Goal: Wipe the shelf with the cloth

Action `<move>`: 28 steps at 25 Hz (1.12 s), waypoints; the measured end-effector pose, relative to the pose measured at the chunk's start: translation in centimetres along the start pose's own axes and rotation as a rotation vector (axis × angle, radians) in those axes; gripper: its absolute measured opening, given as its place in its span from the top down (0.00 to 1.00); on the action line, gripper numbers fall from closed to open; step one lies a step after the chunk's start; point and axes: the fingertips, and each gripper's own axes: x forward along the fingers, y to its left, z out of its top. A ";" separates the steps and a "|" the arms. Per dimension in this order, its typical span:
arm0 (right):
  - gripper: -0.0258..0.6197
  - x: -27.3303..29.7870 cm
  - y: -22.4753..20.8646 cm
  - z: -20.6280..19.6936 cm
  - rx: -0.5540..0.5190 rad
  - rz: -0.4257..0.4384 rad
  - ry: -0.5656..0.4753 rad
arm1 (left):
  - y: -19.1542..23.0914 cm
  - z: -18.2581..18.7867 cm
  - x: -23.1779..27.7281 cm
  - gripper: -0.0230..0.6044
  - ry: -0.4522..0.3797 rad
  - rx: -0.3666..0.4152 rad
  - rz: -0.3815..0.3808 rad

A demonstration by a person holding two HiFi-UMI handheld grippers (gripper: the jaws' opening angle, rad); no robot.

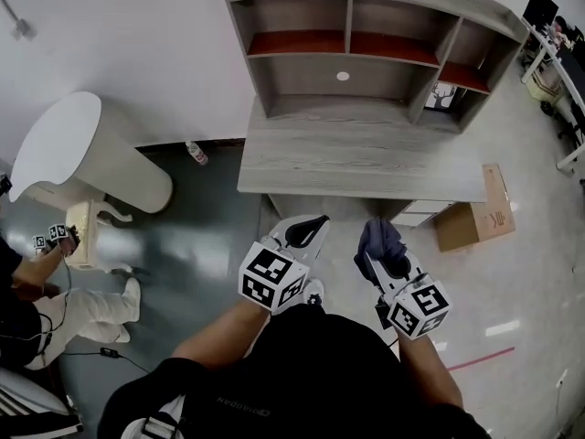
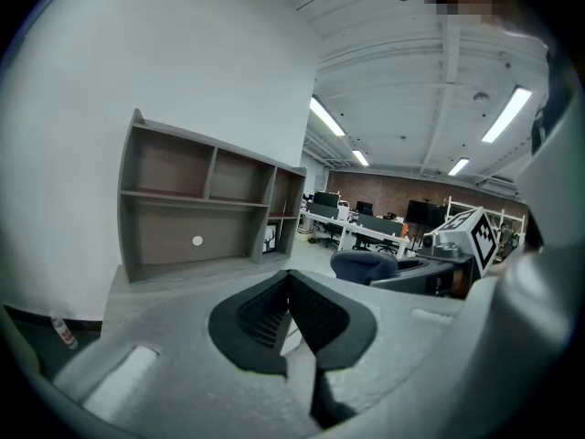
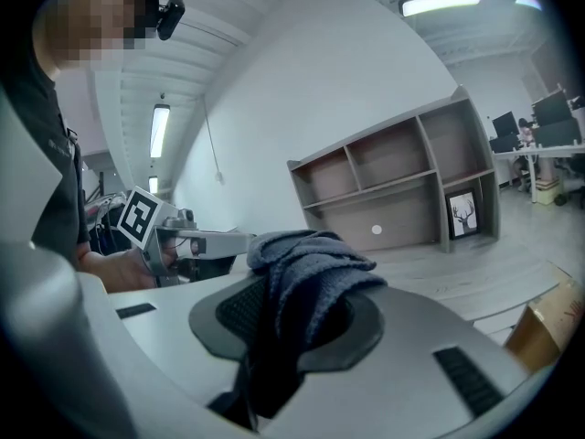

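Cloth [image 3: 306,263]: dark blue-grey and bunched, pinched between the pads of the right gripper. Its loose folds spill over the top of the jaws, and it is held in the air in front of the person, short of the desk edge.
Right gripper [image 1: 382,262]: jaws clamped narrow on the cloth [image 1: 379,239]. The marker cube sits toward the person and the tips point at the desk.
Left gripper [image 1: 306,231]: jaws pressed together with nothing between them – its own view shows the black pads [image 2: 315,314] meeting along a seam. It is held level, just beside the right gripper.
Shelf [image 1: 302,80]: grey wood-grain hutch standing on the back of the desk, against the white wall. It has open compartments, reddish boards on the upper tier and a small round hole in its back panel.
Desk [image 1: 356,158]: same grey finish, with a bare top ahead of both grippers.
Framed picture [image 1: 445,97]: stands upright in the lower right compartment of the shelf – a deer silhouette in the right gripper view.
Cardboard box [image 1: 475,218]: on the floor at the desk's right front corner.
Bottle [image 1: 195,153]: on the floor by the wall, left of the desk.
Round white table [image 1: 55,144]: well to the left.
Second person [image 1: 91,305]: at the left edge, with light trousers.
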 end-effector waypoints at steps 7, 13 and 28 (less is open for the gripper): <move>0.81 5.9 -1.3 2.1 -0.010 -0.013 -0.003 | 5.6 1.6 1.9 0.95 -0.001 0.015 -0.016; 0.81 8.3 -2.3 3.3 -0.020 -0.031 0.002 | 7.8 2.0 3.2 0.95 0.020 0.019 -0.034; 0.81 12.4 -10.3 8.4 -0.040 -0.024 -0.034 | 11.1 5.2 10.5 0.95 0.010 0.015 -0.004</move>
